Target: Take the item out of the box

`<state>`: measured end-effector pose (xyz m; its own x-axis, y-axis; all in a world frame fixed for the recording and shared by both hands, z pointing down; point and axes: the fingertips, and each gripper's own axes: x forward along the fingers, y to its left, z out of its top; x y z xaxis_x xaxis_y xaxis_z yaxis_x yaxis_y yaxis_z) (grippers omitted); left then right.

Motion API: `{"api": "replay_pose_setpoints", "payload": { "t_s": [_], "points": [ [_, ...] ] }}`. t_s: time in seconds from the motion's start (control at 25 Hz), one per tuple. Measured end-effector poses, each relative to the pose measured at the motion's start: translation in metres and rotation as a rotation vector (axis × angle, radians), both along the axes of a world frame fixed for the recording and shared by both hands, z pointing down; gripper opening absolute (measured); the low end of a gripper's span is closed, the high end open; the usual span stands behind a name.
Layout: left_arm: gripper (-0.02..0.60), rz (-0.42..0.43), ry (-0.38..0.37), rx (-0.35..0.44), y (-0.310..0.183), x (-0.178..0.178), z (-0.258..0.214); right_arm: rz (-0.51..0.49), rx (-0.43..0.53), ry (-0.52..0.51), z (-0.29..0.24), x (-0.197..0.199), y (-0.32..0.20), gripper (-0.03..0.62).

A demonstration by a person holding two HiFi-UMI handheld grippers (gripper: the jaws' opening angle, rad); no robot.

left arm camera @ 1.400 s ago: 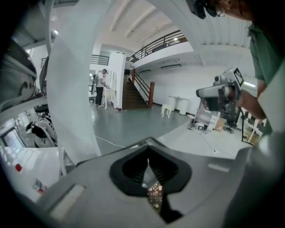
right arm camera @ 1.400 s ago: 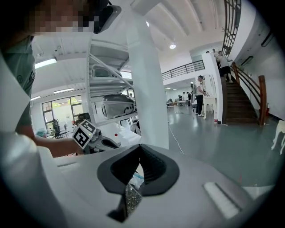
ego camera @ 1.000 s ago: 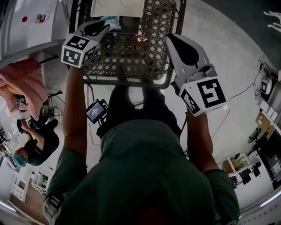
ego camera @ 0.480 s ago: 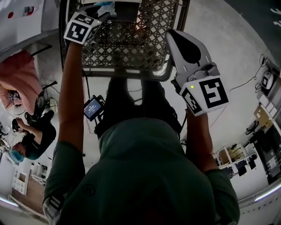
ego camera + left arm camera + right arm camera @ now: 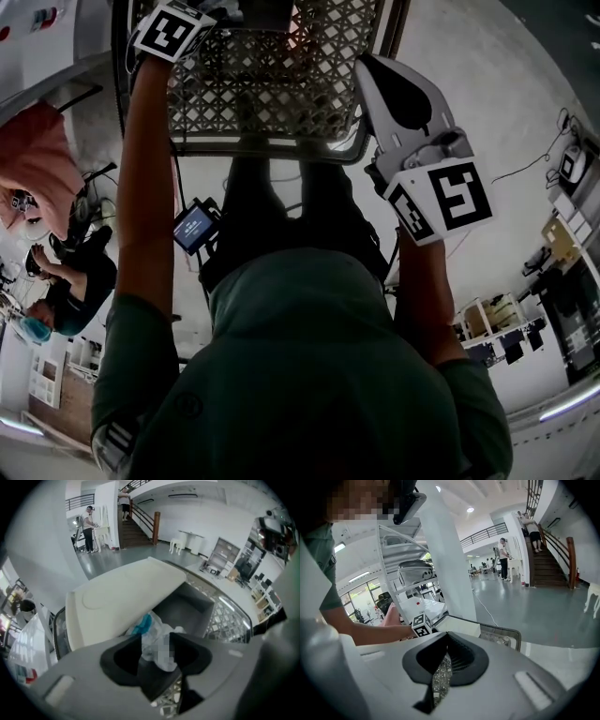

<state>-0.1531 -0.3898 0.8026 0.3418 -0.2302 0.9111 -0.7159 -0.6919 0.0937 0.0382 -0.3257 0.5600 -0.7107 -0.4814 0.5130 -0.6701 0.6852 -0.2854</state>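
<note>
Item: a crumpled white plastic wrapper with a blue patch (image 5: 151,629) lies inside the grey box (image 5: 187,606), against the near wall. The box stands in the mesh cart (image 5: 272,94) at its far end. The box's white lid (image 5: 122,599) is raised and tilted back to the left, leaving the interior exposed.

Left gripper (image 5: 156,641): pointed steeply down into the box opening. Its 2 jaws stand wide apart and have just been opening. The wrapper shows in the gap between the jaw tips, but neither pad is seen pressing on it. No hold is confirmed.

Right gripper (image 5: 446,644): the jaws are brought together at the tips, with only a thin slit lower down through which the cart's mesh shows. Nothing is held between them. In the head view this gripper is above the cart's near right corner, well apart from the box.

Surroundings: the person stands directly behind the cart, both arms extended forward. A staircase (image 5: 551,562) rises in the background with people on and beside it.
</note>
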Motion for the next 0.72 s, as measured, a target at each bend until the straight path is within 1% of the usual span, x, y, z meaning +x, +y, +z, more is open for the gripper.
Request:
{"api": "replay_pose_setpoints", "payload": {
  "t_s": [0.16,0.32,0.4,0.44,0.52,0.72],
  "points": [
    [0.187,0.004,-0.01,-0.021,-0.002,-0.001,0.008,0.007,-0.007,-0.001,0.004,0.002,0.0,0.006],
    [0.169,0.044,-0.05,-0.034,0.0,0.002,0.005,0.017,-0.006,-0.003,0.002,0.003,0.0,0.006],
    [0.128,0.063,-0.076,-0.035,0.002,0.0,0.014,0.02,-0.003,-0.006,0.0,0.003,0.001,0.006],
    [0.093,0.069,-0.08,-0.034,0.003,0.0,0.016,0.021,-0.002,-0.006,-0.001,0.003,0.001,0.006],
    [0.043,0.074,-0.078,-0.032,0.003,0.0,0.016,0.023,0.003,-0.006,-0.003,0.004,0.002,0.006],
    [0.019,0.08,-0.057,0.01,0.004,0.004,0.0,0.027,0.02,-0.005,-0.011,0.004,0.005,0.006]
  ]
}}
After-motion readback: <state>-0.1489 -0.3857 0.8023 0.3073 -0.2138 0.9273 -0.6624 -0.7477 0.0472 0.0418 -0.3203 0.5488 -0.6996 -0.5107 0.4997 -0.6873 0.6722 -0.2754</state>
